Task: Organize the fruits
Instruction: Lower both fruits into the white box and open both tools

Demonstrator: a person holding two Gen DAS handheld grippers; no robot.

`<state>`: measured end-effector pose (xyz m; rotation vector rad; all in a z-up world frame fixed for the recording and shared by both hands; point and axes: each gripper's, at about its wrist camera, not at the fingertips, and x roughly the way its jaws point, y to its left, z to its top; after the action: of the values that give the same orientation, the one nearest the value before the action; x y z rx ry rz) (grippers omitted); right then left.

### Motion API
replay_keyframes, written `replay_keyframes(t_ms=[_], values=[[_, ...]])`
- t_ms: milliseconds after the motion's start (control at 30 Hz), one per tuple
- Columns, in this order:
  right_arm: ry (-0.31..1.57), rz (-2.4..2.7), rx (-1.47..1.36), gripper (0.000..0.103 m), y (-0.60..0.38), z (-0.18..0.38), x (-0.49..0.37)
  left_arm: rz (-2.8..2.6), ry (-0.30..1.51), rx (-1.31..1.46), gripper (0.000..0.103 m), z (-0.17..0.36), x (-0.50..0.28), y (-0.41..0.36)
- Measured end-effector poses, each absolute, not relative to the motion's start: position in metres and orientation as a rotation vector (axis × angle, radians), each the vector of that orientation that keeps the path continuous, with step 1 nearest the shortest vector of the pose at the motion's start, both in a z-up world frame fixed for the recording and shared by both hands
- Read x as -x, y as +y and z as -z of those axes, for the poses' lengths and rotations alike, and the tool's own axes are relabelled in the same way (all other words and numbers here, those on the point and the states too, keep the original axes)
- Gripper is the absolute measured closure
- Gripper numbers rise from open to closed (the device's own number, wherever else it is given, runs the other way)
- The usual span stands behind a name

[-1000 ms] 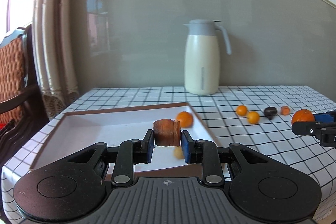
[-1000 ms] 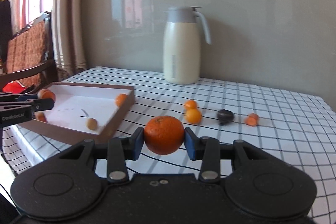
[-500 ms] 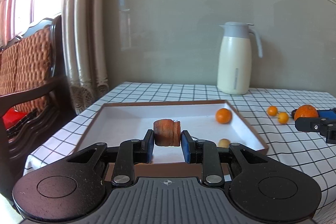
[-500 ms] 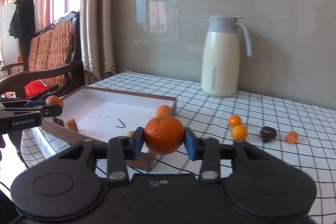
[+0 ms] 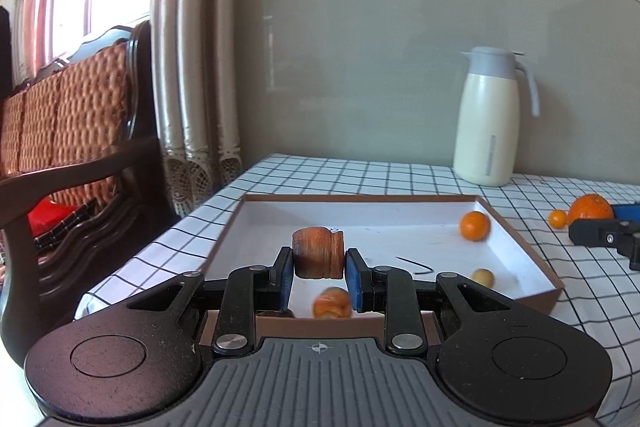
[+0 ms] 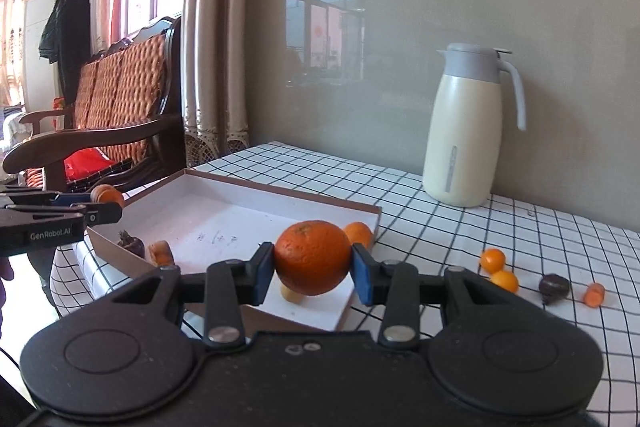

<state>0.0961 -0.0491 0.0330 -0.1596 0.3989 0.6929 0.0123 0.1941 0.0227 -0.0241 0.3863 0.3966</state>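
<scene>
The left gripper [image 5: 319, 275] is pinching a brown ridged fruit [image 5: 318, 253] over the near part of the tray [image 5: 520, 297], seemingly so it can drop among the fruit lying there. The right gripper [image 6: 313, 277] is squeezing an orange [image 6: 313, 257] above the tray's near-right corner, likely for the same reason. At its 3 o'clock, four small fruits [image 6: 503, 279] are waiting on the tablecloth [image 6: 440, 239].

Left tool [image 5: 319, 273] clamped, loaded; right tool [image 6: 313, 273] clamped, loaded.
</scene>
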Motion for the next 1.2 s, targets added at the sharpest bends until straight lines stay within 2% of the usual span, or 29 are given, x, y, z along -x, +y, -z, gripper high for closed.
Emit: replay_keyframes(t_ms=[400, 1200], values=[[0.369, -0.738, 0.230, 0.071, -0.021, -0.035, -0.108, -0.451, 0.367, 0.052, 0.075, -0.025, -0.018, 0.220], [0.377, -0.711, 0.184, 0.071, 0.002, -0.034, -0.154, -0.484, 0.360, 0.083, 0.075, -0.027, -0.066, 0.248]])
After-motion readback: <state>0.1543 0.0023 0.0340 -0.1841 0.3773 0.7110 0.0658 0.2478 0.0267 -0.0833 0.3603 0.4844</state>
